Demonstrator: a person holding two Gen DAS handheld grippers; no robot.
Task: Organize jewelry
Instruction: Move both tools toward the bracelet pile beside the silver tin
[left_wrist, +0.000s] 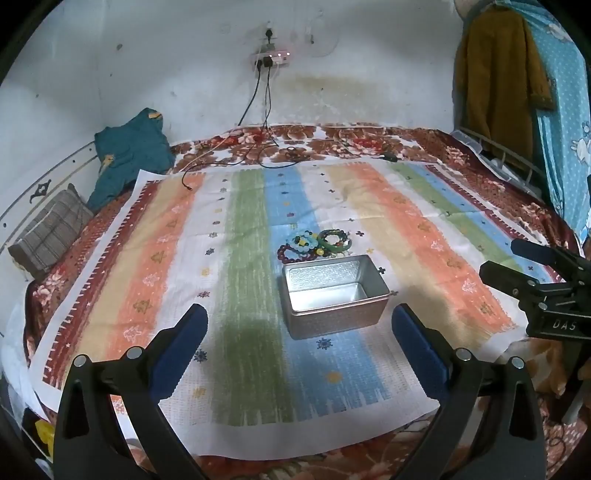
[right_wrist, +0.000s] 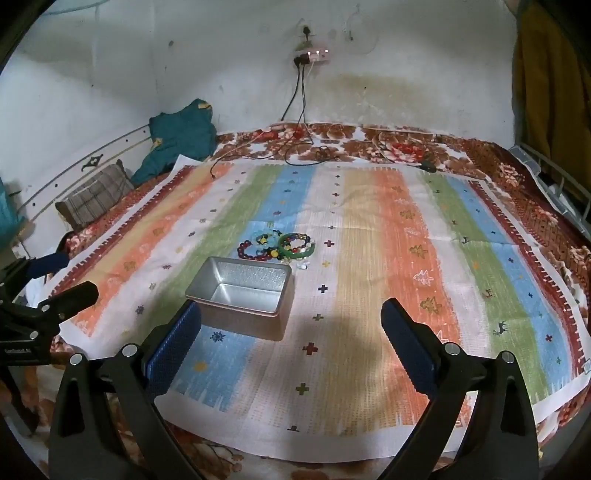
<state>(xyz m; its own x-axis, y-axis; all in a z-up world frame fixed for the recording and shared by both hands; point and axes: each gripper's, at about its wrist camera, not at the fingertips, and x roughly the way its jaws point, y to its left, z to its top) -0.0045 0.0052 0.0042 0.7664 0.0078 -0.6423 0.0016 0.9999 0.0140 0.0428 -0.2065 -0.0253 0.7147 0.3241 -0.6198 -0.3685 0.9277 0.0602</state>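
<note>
**Start of jewelry sorting: both grippers poised, nothing yet lifted.**

Nearest, the left gripper (left_wrist: 299, 332) and right gripper (right_wrist: 291, 328) hang above the striped cloth (left_wrist: 251, 295), jaws spread wide and empty. Beyond them stands an open, empty metal tin (left_wrist: 334, 295); just behind its far wall lies a heap of beaded bracelets (left_wrist: 314, 242), with a green bangle (right_wrist: 295, 245) on its right side. The step in hand appears to be the approach. The next move likely calls for reaching over the tin and closing on a single bracelet without snagging its neighbours.
</note>
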